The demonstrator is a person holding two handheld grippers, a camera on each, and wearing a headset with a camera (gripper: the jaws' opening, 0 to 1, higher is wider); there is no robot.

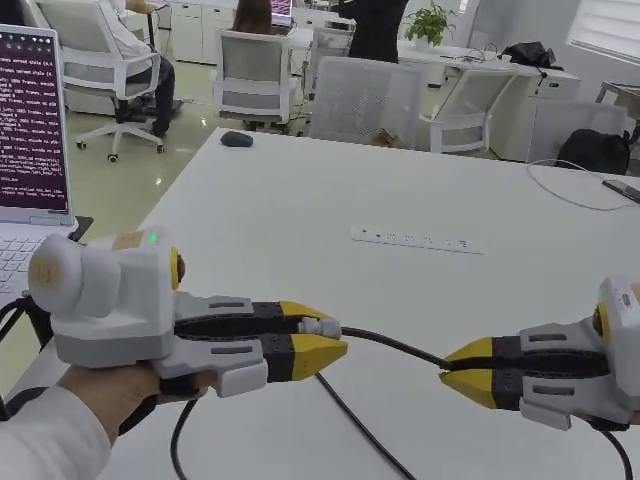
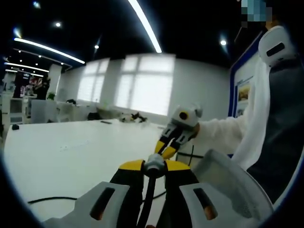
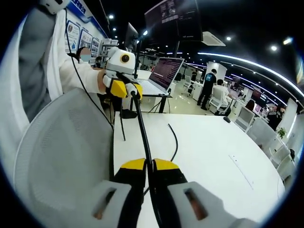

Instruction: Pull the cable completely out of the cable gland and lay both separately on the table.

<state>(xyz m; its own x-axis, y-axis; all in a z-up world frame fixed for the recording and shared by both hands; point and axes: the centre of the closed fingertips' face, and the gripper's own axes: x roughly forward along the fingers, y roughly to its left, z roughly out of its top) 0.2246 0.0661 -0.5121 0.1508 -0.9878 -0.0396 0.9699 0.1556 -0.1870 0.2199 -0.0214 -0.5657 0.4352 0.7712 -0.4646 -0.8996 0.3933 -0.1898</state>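
My left gripper (image 1: pixel 338 338) is held above the white table (image 1: pixel 300 200), shut on a small grey-white cable gland (image 1: pixel 322 326). The gland (image 2: pixel 154 164) sits between its yellow jaw tips. A black cable (image 1: pixel 395 347) leaves the gland and runs right to my right gripper (image 1: pixel 447 366), which is shut on it. In the right gripper view the cable (image 3: pixel 141 123) stretches straight from my right gripper (image 3: pixel 149 166) up to the left gripper (image 3: pixel 127 89). More slack cable (image 1: pixel 355 425) lies on the table under both grippers. The right gripper (image 2: pixel 165 145) faces the gland.
A white power strip (image 1: pixel 408 240) lies mid-table. An open laptop (image 1: pixel 30 130) stands at the left edge, a mouse (image 1: pixel 236 139) at the far edge, a thin cable (image 1: pixel 570 195) and a phone (image 1: pixel 622 190) at the right. Mesh office chairs (image 1: pixel 355 100) stand beyond.
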